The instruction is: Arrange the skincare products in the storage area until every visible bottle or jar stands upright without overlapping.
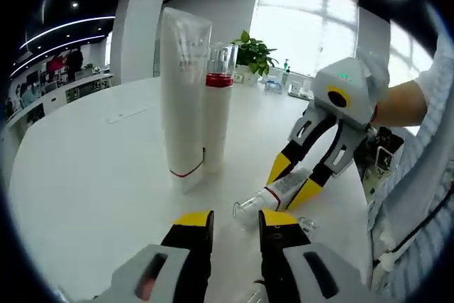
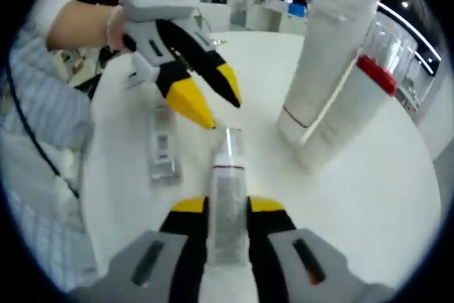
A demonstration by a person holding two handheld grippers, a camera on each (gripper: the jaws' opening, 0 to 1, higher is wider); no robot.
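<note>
Right tongs [image 2: 227, 207] clamp lying bottle [image 2: 227, 196] — left tongs [image 1: 235, 221] slightly parted, empty.

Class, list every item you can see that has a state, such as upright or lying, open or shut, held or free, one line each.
White tube: upright on its cap, free.
Red-banded bottle: upright, touching the tube.
Clear bottle: lying on the table, between the right gripper's fingers.
Second clear bottle: lying flat, free.
Right gripper: shut on the clear bottle.
Left gripper: open, holding nothing.
</note>
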